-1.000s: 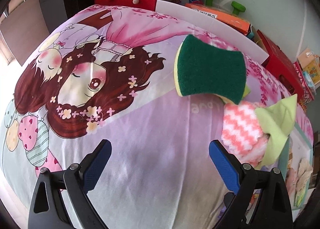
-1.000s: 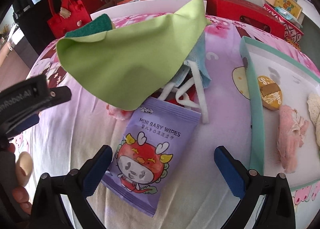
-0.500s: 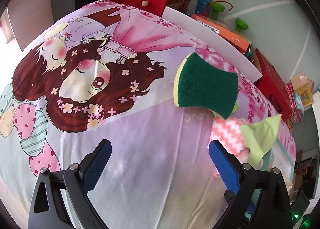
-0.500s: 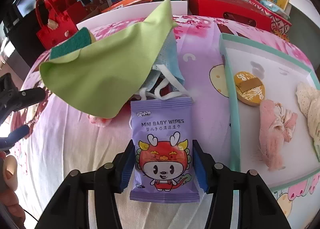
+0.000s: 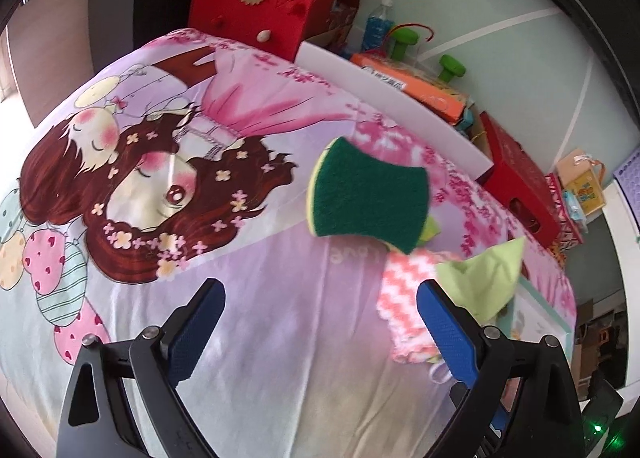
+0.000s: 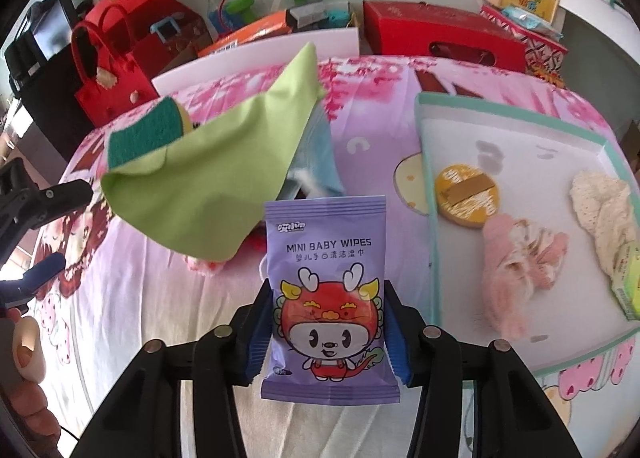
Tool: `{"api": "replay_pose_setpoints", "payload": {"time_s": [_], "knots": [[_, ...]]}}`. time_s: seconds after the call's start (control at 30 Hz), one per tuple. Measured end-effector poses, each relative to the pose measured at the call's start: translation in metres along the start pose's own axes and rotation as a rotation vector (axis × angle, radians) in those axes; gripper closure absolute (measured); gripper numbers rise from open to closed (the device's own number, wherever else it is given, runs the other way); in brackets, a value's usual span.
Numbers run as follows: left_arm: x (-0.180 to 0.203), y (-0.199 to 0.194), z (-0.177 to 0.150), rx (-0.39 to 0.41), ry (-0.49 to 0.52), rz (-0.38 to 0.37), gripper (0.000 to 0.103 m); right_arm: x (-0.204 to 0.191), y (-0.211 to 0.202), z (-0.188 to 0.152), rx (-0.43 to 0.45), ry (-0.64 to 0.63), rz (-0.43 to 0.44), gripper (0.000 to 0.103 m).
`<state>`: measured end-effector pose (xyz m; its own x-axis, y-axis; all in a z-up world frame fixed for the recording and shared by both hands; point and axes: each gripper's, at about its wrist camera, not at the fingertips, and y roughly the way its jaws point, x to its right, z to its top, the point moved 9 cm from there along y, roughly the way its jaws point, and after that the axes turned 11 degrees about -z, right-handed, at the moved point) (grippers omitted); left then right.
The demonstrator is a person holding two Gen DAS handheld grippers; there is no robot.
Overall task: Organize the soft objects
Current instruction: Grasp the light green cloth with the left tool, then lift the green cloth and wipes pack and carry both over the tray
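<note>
Right wrist view: the right gripper [image 6: 326,338] has just been closing, and its blue pads now press both side edges of the purple pack of baby wipes [image 6: 326,290], which stands upright between them above the printed bedsheet [image 6: 140,318]. Beyond the pack lies a green cloth [image 6: 212,174], draped over a pale blue face mask [image 6: 320,162]; at the far left corner of that cloth sits the green and yellow sponge [image 6: 144,134]. To the right of the pack is the teal-rimmed white tray [image 6: 428,218], holding a round yellow pad [image 6: 468,194], a pink fluffy cloth [image 6: 516,266] and a cream lace cloth [image 6: 600,206]. At the left edge of this view part of the left gripper and a hand [image 6: 24,390] show. In the left wrist view the left gripper [image 5: 320,322] is spread wide with nothing between its fingers, above bare sheet; the sponge lies beyond it, and a pink and white zigzag cloth [image 5: 400,298] lies beside its right finger.
</note>
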<state>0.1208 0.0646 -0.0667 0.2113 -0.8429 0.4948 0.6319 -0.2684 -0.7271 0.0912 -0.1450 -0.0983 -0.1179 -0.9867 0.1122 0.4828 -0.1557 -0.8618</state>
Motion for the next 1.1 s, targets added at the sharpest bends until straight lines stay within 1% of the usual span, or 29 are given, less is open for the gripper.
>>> {"api": "replay_pose_setpoints", "payload": {"time_s": [0.1, 0.17, 0.2, 0.23, 0.3, 0.47, 0.5, 0.53, 0.6, 0.7, 0.8, 0.87, 0.93, 1.03, 1.1], "knots": [[0.01, -0.001, -0.001, 0.003, 0.008, -0.03, 0.007, 0.004, -0.005, 0.004, 0.017, 0.017, 0.001, 0.051], [0.021, 0.002, -0.003, -0.009, 0.013, -0.083, 0.023, 0.007, -0.008, 0.006, 0.027, 0.022, 0.0, 0.051], [0.027, 0.004, -0.005, -0.022, 0.014, -0.115, 0.036, 0.007, -0.009, 0.007, 0.03, 0.024, 0.004, 0.051], [0.032, 0.006, -0.007, -0.032, 0.014, -0.135, 0.041, 0.007, -0.009, 0.008, 0.03, 0.025, 0.007, 0.051], [0.042, 0.01, -0.012, -0.053, 0.027, -0.17, 0.042, 0.006, -0.008, 0.008, 0.024, 0.025, 0.009, 0.051], [0.065, 0.012, -0.017, -0.061, 0.048, -0.257, 0.049, 0.006, -0.008, 0.006, 0.021, 0.023, 0.013, 0.051], [0.068, 0.012, -0.018, -0.062, 0.051, -0.265, 0.054, 0.005, -0.008, 0.006, 0.021, 0.022, 0.014, 0.051], [0.07, 0.012, -0.019, -0.064, 0.057, -0.27, 0.063, 0.005, -0.008, 0.006, 0.022, 0.022, 0.015, 0.051], [0.075, 0.015, -0.022, -0.075, 0.071, -0.276, 0.07, 0.006, -0.008, 0.007, 0.023, 0.023, 0.015, 0.051], [0.078, 0.021, -0.026, -0.096, 0.085, -0.283, 0.084, 0.006, -0.007, 0.006, 0.02, 0.021, 0.017, 0.051], [0.082, 0.027, -0.029, -0.111, 0.09, -0.3, 0.084, 0.005, -0.008, 0.007, 0.02, 0.02, 0.018, 0.051], [0.085, 0.031, -0.03, -0.115, 0.098, -0.303, 0.087, 0.005, -0.008, 0.007, 0.022, 0.019, 0.019, 0.051], [0.087, 0.034, -0.03, -0.118, 0.105, -0.306, 0.094, 0.006, -0.008, 0.007, 0.022, 0.02, 0.019, 0.051], [0.089, 0.039, -0.032, -0.124, 0.11, -0.308, 0.098, 0.007, -0.007, 0.007, 0.021, 0.023, 0.02, 0.051], [0.092, 0.037, -0.031, -0.118, 0.115, -0.322, 0.099, 0.007, -0.008, 0.007, 0.022, 0.025, 0.021, 0.051]]}}
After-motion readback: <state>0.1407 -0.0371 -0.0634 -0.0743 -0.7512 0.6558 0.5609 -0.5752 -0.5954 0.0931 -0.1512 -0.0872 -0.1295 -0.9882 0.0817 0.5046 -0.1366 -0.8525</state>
